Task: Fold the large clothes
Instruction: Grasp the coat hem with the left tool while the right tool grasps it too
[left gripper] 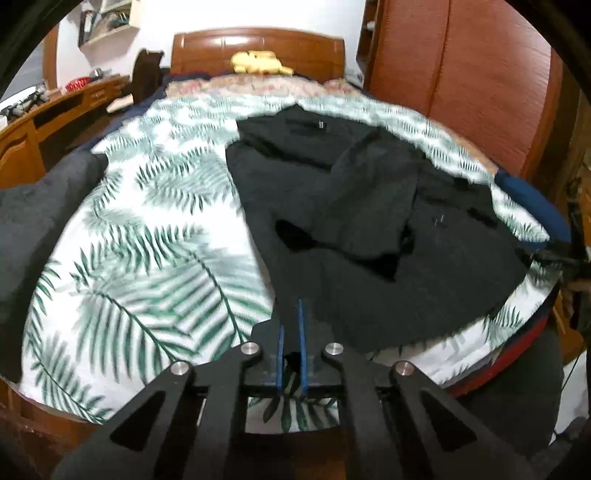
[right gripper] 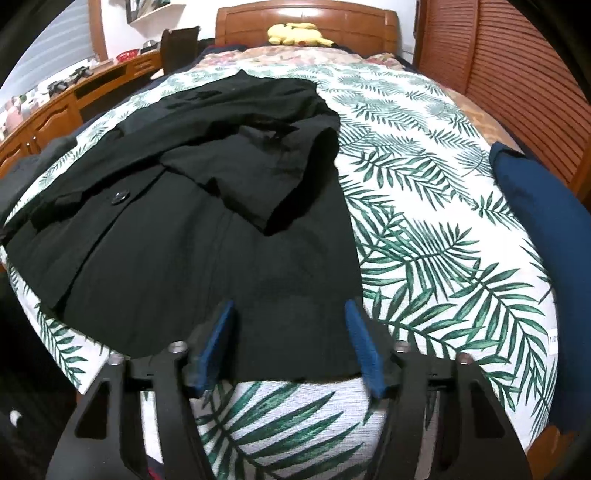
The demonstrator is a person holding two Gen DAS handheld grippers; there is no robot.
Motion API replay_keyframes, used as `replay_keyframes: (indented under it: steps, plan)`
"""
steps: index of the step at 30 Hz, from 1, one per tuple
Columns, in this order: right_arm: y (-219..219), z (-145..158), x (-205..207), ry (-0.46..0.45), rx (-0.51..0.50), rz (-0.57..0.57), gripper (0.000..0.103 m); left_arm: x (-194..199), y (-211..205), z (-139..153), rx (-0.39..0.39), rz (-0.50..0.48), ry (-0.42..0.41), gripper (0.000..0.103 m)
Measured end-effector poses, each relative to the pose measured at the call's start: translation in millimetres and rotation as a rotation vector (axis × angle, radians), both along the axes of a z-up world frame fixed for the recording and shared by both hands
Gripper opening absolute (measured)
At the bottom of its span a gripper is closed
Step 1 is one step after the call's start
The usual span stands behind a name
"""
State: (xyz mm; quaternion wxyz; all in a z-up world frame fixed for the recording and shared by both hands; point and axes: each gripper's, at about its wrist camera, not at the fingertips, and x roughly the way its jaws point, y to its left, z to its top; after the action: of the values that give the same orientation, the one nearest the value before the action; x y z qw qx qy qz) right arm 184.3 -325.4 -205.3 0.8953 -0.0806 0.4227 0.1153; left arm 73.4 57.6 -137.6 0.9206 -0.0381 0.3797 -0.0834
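A large black coat [left gripper: 369, 206] lies spread on the leaf-print bedspread [left gripper: 147, 229], with one sleeve folded across its body. My left gripper [left gripper: 291, 314] is shut on the coat's near hem, its blue pads pinching the black cloth. In the right wrist view the coat [right gripper: 207, 229] fills the left half, with a black button [right gripper: 120, 196] on its front. My right gripper [right gripper: 290, 306] is open, its blue fingers [right gripper: 360, 325] straddling the coat's near hem just above the cloth.
A wooden headboard [right gripper: 306, 18] with a yellow plush toy [right gripper: 295, 34] stands at the far end. A wooden desk [left gripper: 55, 110] runs along the left. A wardrobe [right gripper: 517, 74] stands on the right. A blue garment [right gripper: 546, 229] and a dark grey one [left gripper: 33, 206] lie at the bed's edges.
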Motion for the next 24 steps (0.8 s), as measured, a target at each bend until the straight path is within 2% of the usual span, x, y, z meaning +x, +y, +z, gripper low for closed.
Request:
replay_keyframes:
  steps: [1,2,3,4,6,10,14,18,24]
  plan:
    - [1.8,1.4,0.2,0.0,-0.001,0.008,0.032,-1.0,0.6,10.1,0.0,0.001,-0.023,0.002]
    - [3.5,4.2,0.8,0.003,0.004,0.021,0.027,-2.2,1.0,20.4,-0.004,0.0,-0.047,0.002]
    - [4.5,6.1,1.4,0.006,0.009,0.023,0.017,-2.7,1.0,30.4,-0.006,-0.006,-0.066,0.002]
    - [4.8,8.1,2.6,0.011,0.02,0.026,0.012,-2.3,1.2,37.5,-0.004,-0.011,-0.079,0.002]
    - [6.2,13.7,4.4,0.013,0.036,0.031,0.008,-2.3,0.3,51.6,0.005,-0.016,-0.108,0.002]
    - [7.9,37.2,-1.3,-0.031,0.074,0.04,0.005,-4.2,-2.2,72.8,0.01,-0.021,-0.153,0.002]
    - [6.2,73.0,-16.9,-0.103,0.111,0.052,0.005,-17.2,1.1,92.7,0.012,-0.018,-0.198,0.002]
    - [4.4,106.7,-42.2,-0.157,0.159,0.071,0.005,-41.7,10.8,114.8,0.012,-0.002,-0.245,0.002]
    - [13.9,142.9,-89.7,-0.22,0.179,0.131,0.004,-100.9,25.1,138.8,0.007,0.029,-0.307,0.002]
